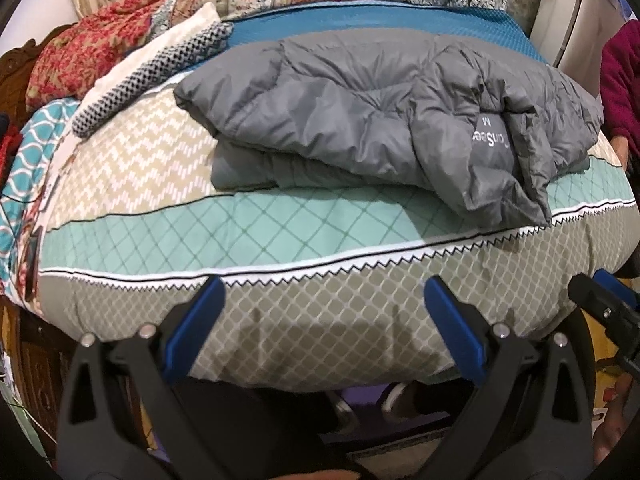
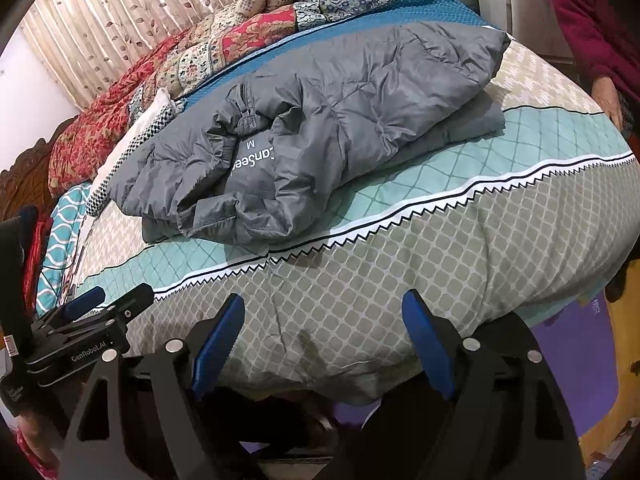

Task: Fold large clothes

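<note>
A grey puffer jacket (image 1: 384, 116) lies folded into a thick bundle on the bed, its inner label with an "M" facing up; it also shows in the right wrist view (image 2: 320, 128). My left gripper (image 1: 324, 300) is open and empty, held back from the jacket over the bed's front edge. My right gripper (image 2: 324, 316) is open and empty, also at the front edge, short of the jacket. The right gripper shows at the right edge of the left wrist view (image 1: 604, 304), and the left gripper at the left of the right wrist view (image 2: 108, 304).
The bed (image 1: 280, 320) has a patterned beige, mint and grey cover. Quilts and pillows (image 1: 168, 24) are piled at the far side. A person in a maroon top (image 2: 592, 20) stands at the right. A purple mat (image 2: 576, 364) lies on the floor.
</note>
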Demonstrator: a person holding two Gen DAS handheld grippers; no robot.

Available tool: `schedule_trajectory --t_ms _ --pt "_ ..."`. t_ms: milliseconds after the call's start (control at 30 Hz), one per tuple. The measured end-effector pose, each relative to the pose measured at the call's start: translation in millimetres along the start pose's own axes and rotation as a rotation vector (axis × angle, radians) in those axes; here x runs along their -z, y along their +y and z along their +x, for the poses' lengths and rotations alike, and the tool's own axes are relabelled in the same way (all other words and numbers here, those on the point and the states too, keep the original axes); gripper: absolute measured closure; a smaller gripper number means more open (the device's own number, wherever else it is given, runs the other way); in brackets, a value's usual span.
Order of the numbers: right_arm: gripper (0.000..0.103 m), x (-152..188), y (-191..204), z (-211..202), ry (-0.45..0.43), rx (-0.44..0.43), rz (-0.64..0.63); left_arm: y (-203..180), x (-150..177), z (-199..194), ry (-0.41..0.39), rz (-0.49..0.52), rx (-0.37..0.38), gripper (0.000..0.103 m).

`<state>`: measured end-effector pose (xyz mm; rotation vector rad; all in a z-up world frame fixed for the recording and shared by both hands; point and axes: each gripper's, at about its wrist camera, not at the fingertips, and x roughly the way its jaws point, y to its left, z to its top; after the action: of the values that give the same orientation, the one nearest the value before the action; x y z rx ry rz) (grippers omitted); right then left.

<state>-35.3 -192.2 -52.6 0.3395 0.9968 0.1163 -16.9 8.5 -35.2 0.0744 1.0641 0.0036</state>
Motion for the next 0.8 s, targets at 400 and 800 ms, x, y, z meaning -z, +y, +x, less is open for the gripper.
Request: schedule_trajectory --t_ms 400,800 --pt "0.027 -2.9 5.6 2.9 0.017 0.0 -0.02 1.9 2.9 4.3 0.027 -0.004 -0.004 0.007" --pt "0.027 -2.4 4.7 5.5 0.023 -0.002 -0.016 1.8 3.9 8.1 0.045 -0.001 0.002 0.007"
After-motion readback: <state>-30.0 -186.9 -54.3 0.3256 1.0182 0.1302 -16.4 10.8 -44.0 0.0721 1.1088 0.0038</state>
